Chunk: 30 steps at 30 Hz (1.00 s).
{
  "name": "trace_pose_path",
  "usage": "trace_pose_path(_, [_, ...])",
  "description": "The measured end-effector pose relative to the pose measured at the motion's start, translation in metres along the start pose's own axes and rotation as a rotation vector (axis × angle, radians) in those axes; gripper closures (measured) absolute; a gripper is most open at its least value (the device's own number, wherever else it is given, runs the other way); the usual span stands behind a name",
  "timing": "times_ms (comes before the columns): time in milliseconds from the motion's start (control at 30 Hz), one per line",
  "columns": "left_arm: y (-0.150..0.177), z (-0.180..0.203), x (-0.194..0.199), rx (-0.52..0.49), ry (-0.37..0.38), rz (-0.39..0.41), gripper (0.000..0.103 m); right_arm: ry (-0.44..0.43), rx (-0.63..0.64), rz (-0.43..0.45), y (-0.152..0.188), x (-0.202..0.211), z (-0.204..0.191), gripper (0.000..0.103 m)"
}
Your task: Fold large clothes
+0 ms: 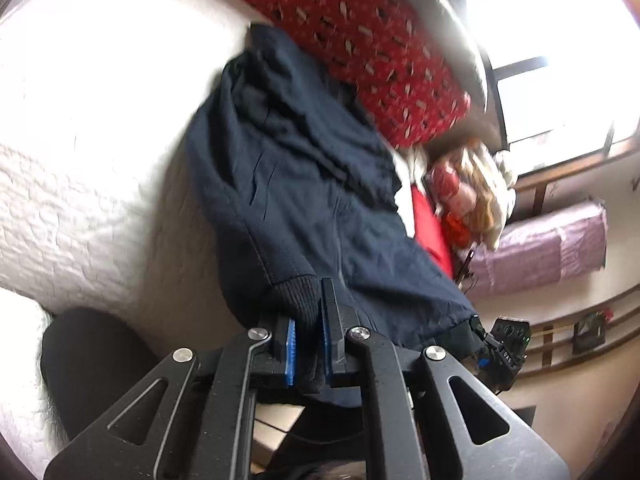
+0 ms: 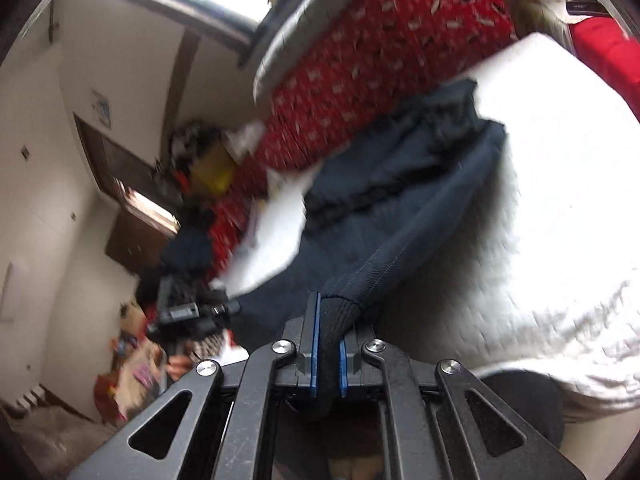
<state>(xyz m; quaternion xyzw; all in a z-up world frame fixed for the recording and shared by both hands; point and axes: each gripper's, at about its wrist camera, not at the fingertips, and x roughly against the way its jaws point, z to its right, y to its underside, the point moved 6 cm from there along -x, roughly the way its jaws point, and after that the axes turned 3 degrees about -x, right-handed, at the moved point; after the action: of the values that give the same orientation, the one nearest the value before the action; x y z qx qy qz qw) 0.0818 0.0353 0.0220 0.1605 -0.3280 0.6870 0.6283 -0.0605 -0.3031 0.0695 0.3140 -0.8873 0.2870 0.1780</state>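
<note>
Presently, the left tongs (image 1: 310, 320) are clamped on a ribbed knit cuff (image 1: 298, 294) of the dark navy jacket (image 1: 304, 176), blue pads pressing the cuff from both sides. The right tongs (image 2: 329, 330) likewise grip the other ribbed cuff (image 2: 336, 312) of the same garment. The jacket lies stretched over the white quilted bed cover (image 1: 88, 184), running from the tongs toward 12 o'clock in the left view and toward 1 o'clock in the right view. Its far end meets the red patterned cushion (image 1: 360, 36). A lilac covered bench (image 1: 544, 248) stands at 3 o'clock in the left view. Both views are motion-blurred.
</note>
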Motion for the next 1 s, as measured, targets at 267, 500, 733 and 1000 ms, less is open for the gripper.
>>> trace_pose_path(267, [-0.062, -0.004, 0.002, 0.073, 0.013, 0.098, 0.096, -0.066, -0.08, 0.087, -0.074, -0.004, 0.008, 0.097])
trace_pose_path(500, [-0.142, -0.002, -0.016, 0.094, -0.018, 0.16, 0.096, -0.08, -0.134, 0.147, -0.139, -0.027, 0.03, 0.097])
trace_pose_path(733, [-0.234, -0.003, -0.072, 0.132, -0.044, 0.177, 0.096, -0.039, -0.198, 0.176, -0.206, -0.072, 0.069, 0.097])
trace_pose_path(1000, [-0.319, -0.013, -0.14, 0.168, -0.115, 0.165, 0.096, 0.031, -0.282, 0.218, -0.283, -0.129, 0.127, 0.097])
